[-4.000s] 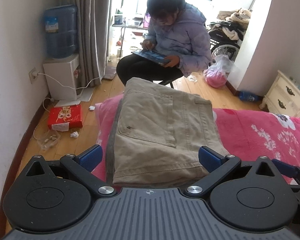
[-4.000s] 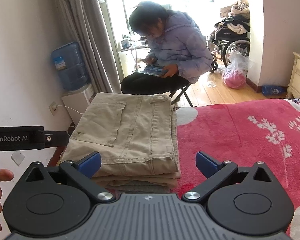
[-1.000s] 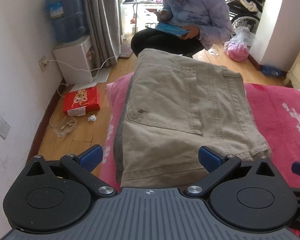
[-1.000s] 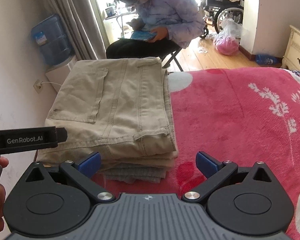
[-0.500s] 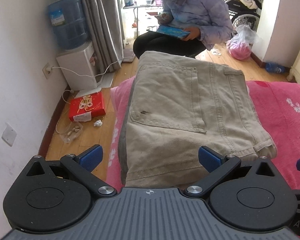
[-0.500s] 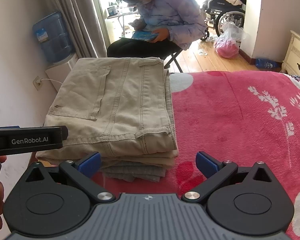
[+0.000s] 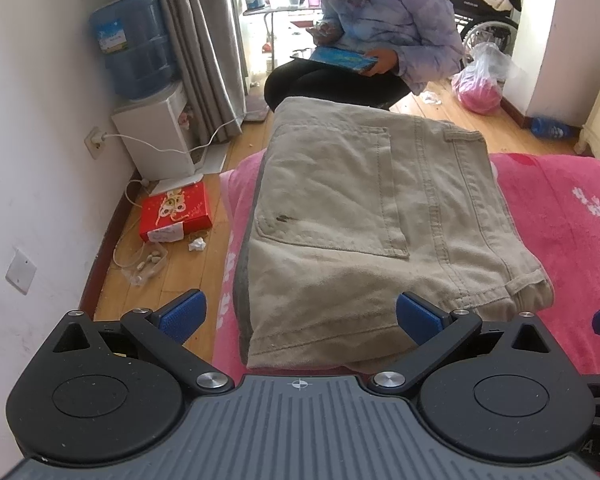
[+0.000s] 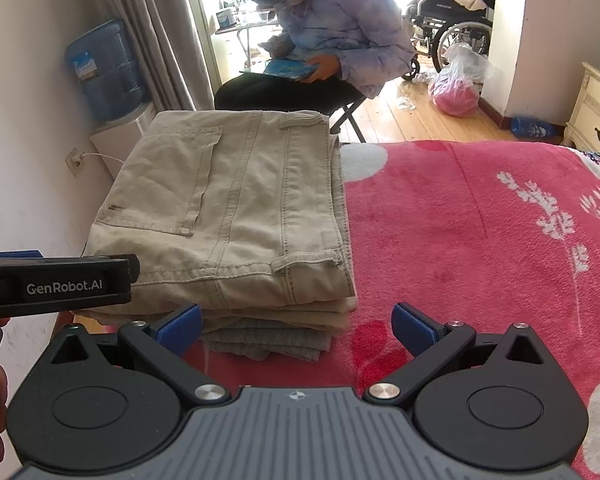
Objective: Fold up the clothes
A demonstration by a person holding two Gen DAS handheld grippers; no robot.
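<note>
A pink floral blanket (image 8: 460, 220) covers the bed; folded khaki trousers (image 7: 372, 216) lie at its left edge, long axis running away from the cameras toward a seated person (image 8: 332, 32). Only the right wrist view shows a folded grey garment (image 8: 268, 340) under the trousers; the left view shows just a dark sliver, probably that layer. The left gripper (image 7: 298, 314) and right gripper (image 8: 296, 324) hover near the stack, jaws spread wide, holding nothing.
</note>
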